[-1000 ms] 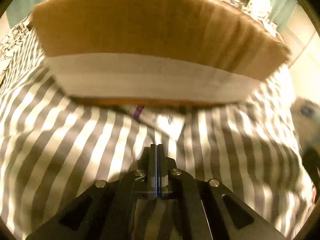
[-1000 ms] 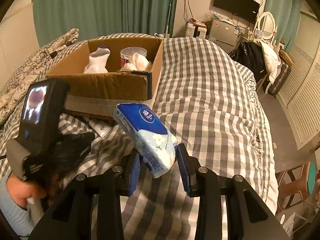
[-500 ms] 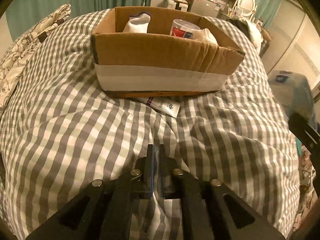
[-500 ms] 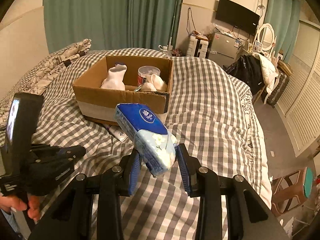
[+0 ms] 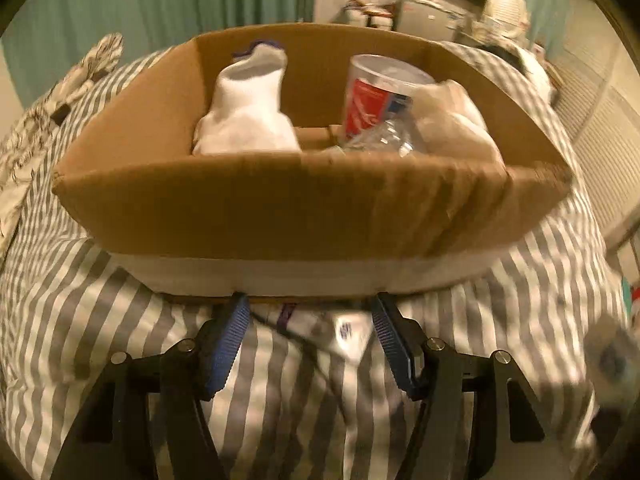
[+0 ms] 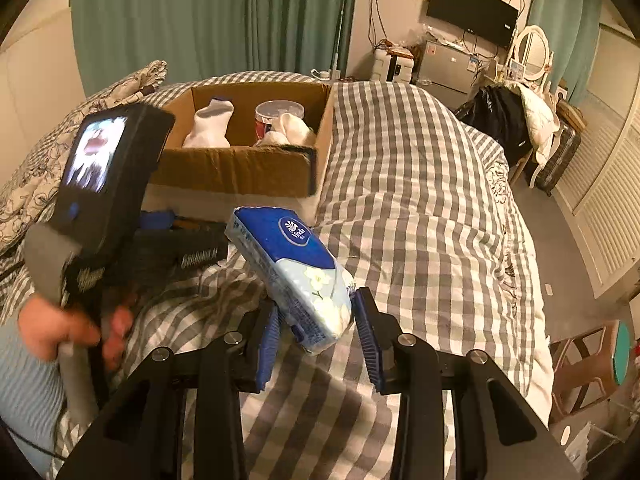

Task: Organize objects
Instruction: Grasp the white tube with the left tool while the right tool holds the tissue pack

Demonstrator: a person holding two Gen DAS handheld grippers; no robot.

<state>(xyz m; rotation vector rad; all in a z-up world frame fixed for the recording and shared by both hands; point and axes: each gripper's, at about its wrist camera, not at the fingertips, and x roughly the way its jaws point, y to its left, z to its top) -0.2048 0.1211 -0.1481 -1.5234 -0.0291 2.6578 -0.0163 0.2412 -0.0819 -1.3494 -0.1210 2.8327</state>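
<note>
A cardboard box [image 5: 280, 208] stands on the checked bed; it also shows in the right wrist view [image 6: 240, 168]. It holds white socks [image 5: 248, 116], a red-labelled clear cup [image 5: 372, 96] and a clear plastic bottle [image 5: 384, 140]. A white tube [image 5: 320, 326] lies on the bed at the box's near foot. My left gripper [image 5: 310, 330] is open, its fingers either side of the tube, tips close to the box. My right gripper [image 6: 316, 322] is shut on a blue tissue pack [image 6: 292, 268], held above the bed. The left gripper body [image 6: 120, 208] is seen from the right wrist.
The grey checked duvet [image 6: 420, 200] covers the bed. A floral pillow [image 6: 36, 184] lies at the left. A dark bag and clothes [image 6: 504, 120], a fridge and a mirror stand at the far right. A stool [image 6: 592, 356] stands beside the bed.
My left gripper has opened and moved forward to the box, now straddling the tube. The right gripper still holds the tissue pack, nearly unmoved.
</note>
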